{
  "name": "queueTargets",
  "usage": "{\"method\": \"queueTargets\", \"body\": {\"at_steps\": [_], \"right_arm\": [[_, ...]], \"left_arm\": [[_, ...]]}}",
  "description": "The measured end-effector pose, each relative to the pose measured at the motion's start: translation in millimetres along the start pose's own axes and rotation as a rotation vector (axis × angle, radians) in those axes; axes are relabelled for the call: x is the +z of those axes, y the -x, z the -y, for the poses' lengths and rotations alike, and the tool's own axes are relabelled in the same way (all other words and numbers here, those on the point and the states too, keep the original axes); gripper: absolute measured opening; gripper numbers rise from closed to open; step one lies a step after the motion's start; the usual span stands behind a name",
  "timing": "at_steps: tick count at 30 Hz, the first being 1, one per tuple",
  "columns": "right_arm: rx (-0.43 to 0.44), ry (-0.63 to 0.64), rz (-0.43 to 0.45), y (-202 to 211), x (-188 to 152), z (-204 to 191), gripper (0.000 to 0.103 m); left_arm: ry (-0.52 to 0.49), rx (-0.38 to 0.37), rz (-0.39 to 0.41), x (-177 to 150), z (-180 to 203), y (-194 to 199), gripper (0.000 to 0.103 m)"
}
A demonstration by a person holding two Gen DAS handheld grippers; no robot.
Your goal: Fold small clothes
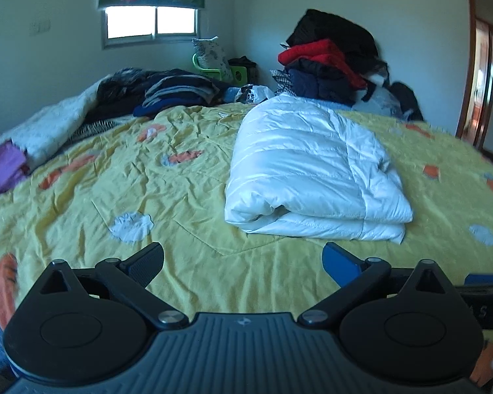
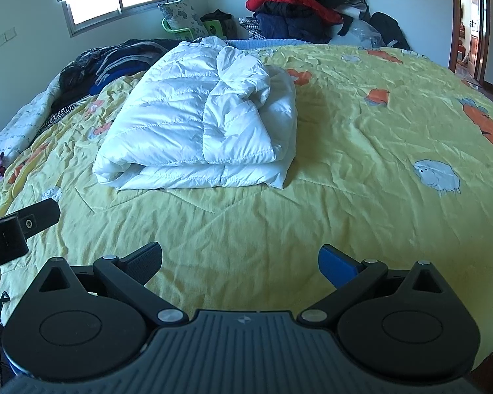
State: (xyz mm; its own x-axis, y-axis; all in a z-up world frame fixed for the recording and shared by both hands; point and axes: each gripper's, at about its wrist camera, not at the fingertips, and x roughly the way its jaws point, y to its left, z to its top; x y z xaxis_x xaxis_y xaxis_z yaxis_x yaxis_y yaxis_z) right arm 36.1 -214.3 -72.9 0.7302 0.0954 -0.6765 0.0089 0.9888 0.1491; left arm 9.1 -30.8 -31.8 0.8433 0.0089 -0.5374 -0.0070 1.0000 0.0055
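While both grippers [image 1: 243, 264] [image 2: 240, 264] gape empty at frame bottom: risk of puffy folded jacket [image 2: 197, 124] at center springing open on bed [image 2: 345, 197].

The white puffer jacket [image 1: 312, 170] looks slick, shiny and quilted, sitting on a matte, crinkly yellow cotton bedspread [image 1: 167, 190].

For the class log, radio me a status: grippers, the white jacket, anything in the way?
Left gripper open, empty. Right gripper open, empty. White jacket folded on yellow bedspread, untouched. Nothing between grippers and jacket.
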Motion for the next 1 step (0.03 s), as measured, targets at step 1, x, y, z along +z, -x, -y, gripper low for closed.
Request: {"method": "queueTargets", "body": {"at_steps": [1], "right_arm": [[0.000, -0.001, 0.000, -0.2, 0.2, 0.4, 0.103]], "left_arm": [[-0.014, 0.008, -0.010, -0.2, 1.7, -1.6, 0.103]]}}
